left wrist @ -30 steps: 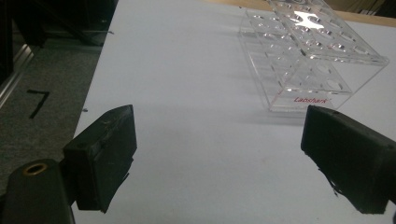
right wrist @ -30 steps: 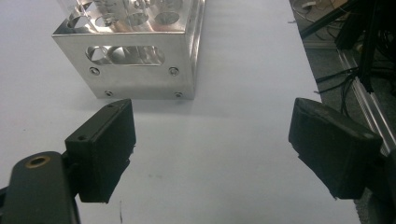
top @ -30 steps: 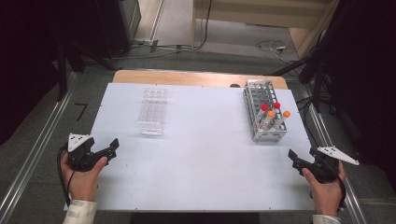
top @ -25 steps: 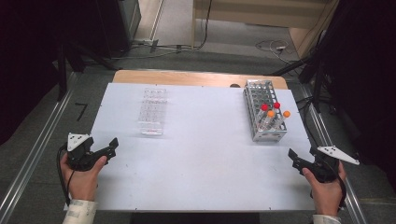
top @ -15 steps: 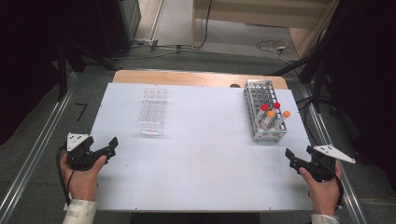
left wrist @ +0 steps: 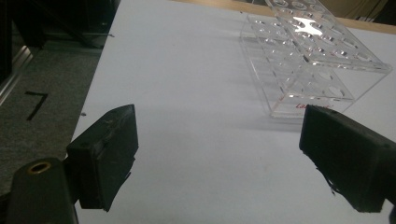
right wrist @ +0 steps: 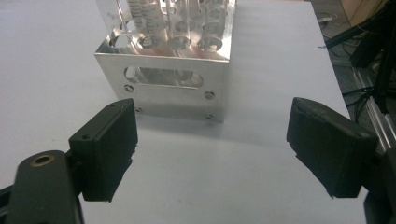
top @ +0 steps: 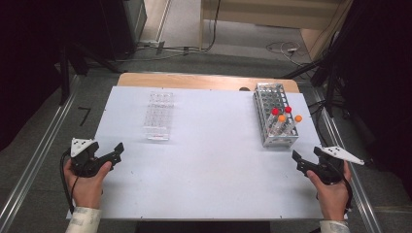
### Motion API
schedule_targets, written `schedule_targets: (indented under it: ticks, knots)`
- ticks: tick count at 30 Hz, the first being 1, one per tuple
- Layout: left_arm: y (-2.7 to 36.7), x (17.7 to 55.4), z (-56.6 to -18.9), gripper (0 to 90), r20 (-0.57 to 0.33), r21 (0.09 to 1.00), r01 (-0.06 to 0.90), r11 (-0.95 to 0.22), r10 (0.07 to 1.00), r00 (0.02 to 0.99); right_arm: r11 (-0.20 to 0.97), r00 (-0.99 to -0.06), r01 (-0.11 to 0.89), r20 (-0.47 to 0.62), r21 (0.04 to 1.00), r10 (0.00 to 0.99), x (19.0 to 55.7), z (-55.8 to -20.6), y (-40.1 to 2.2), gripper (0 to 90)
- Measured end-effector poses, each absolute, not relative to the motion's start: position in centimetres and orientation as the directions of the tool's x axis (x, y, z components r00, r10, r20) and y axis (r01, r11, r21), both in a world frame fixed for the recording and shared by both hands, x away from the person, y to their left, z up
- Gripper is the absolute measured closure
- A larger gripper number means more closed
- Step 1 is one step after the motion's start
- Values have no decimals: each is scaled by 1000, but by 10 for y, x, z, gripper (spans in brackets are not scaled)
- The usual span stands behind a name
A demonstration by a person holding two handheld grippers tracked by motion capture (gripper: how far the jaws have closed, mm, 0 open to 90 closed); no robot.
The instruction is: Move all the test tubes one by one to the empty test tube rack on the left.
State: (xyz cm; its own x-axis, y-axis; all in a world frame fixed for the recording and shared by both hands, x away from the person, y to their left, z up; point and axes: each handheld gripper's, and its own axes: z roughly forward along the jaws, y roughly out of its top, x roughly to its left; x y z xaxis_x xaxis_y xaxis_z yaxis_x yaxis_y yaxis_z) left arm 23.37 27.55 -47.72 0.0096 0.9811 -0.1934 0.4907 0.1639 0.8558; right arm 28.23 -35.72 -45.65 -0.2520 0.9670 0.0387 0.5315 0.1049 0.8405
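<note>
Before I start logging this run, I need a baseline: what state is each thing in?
Left gripper: jaws open, empty, near the table's left edge.
Right gripper: jaws open, empty, facing the metal rack.
Clear rack: upright, empty.
Metal rack: upright, holding capped tubes at its near end.
Tubes: standing in the metal rack, two red caps, two orange.

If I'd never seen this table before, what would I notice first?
Probably the bright red and orange caps of the tubes standing in the shiny metal rack at the far right of the white table. Next, the clear plastic rack at the far left, with nothing in it. Nearest the person, the left gripper and the right gripper wait with jaws wide open.
</note>
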Motion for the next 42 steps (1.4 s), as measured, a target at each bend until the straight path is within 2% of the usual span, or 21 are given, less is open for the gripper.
schedule_targets:
  ticks: [15,27,35,42]
  knots:
    - [274,234,-476,130,-188,863,478,167,982,-5,116,-263,504,24,856,964,300,-449,-348,205]
    - [273,234,-476,131,-188,866,471,168,982,-4,119,-262,489,16,864,965,316,-449,-343,302]
    - [273,234,-476,132,-189,865,473,168,982,-2,151,-280,467,-16,871,960,328,-448,-331,424]
    - [274,234,-476,134,-189,865,473,169,982,-7,171,-298,461,-30,871,954,337,-450,-324,604]
